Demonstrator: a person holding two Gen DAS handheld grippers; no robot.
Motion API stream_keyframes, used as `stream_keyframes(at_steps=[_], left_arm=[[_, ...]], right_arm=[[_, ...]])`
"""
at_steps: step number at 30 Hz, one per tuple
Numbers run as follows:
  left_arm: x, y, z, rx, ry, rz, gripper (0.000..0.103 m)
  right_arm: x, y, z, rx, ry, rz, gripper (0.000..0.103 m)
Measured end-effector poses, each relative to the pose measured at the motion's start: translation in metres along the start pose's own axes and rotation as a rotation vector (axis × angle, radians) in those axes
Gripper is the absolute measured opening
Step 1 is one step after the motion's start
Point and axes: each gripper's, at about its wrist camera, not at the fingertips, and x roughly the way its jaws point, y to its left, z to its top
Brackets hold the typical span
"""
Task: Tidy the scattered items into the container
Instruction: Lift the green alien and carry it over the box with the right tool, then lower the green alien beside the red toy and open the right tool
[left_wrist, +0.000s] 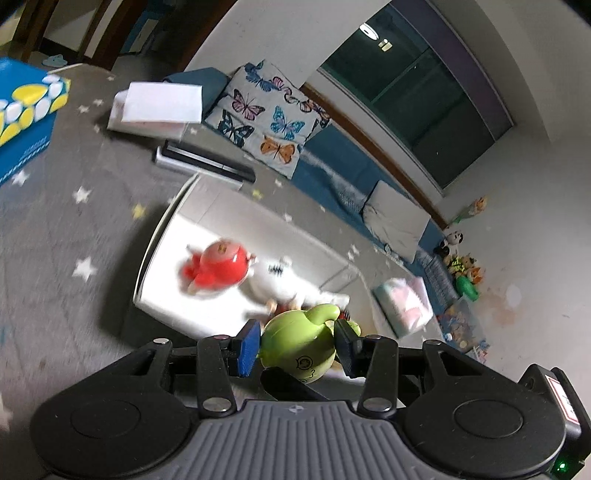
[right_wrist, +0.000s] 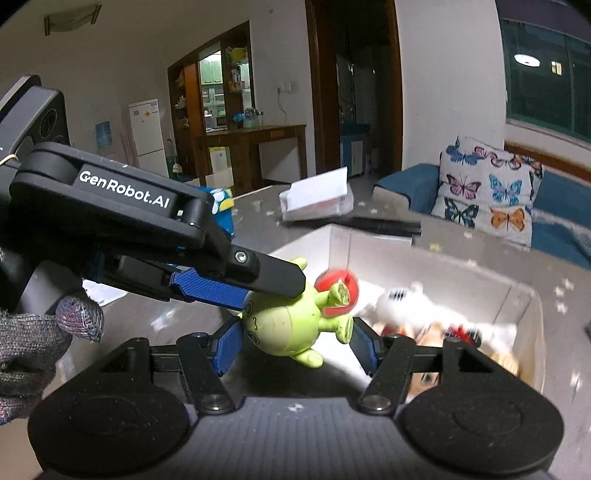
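A green round toy figure (left_wrist: 299, 343) sits between the blue pads of my left gripper (left_wrist: 295, 347), which is shut on it. In the right wrist view the same green toy (right_wrist: 284, 325) is held by the left gripper (right_wrist: 258, 288) coming in from the left, over the near edge of the white box (right_wrist: 517, 306). My right gripper (right_wrist: 295, 347) is open, its fingers either side of the toy without touching it. The white box (left_wrist: 162, 229) holds a red toy (left_wrist: 218, 266), a white toy (left_wrist: 280, 280) and others, all blurred.
The box stands on a grey star-patterned carpet (left_wrist: 74, 229). A blue box (left_wrist: 26, 110) is at the far left, a butterfly cushion (left_wrist: 266, 118) and white cartons (left_wrist: 159, 107) behind. More toys (left_wrist: 461, 266) lie by the wall.
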Motion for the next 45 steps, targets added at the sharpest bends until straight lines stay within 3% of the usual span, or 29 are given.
stream_keyframes(at_steps=[8,22,33,45], left_arm=[[0.037,0.013,0.029,-0.06,0.041,0.022,0.047],[0.073,0.043,0.035,-0.139,0.107,0.055,0.046],[0.082,0.035,0.032,-0.074,0.123,0.123,0.041],[0.079,0.03,0.028,-0.025,0.101,0.142,0.041]], right_arm=[[0.039,-0.032,0.022,0.034,0.063,0.032,0.064],[0.087,-0.053,0.017,0.033,0.201,0.087,0.064],[0.103,-0.055,0.02,-0.012,0.275,0.086,0.064],[0.091,-0.053,0.019,-0.015,0.239,0.067,0.065]])
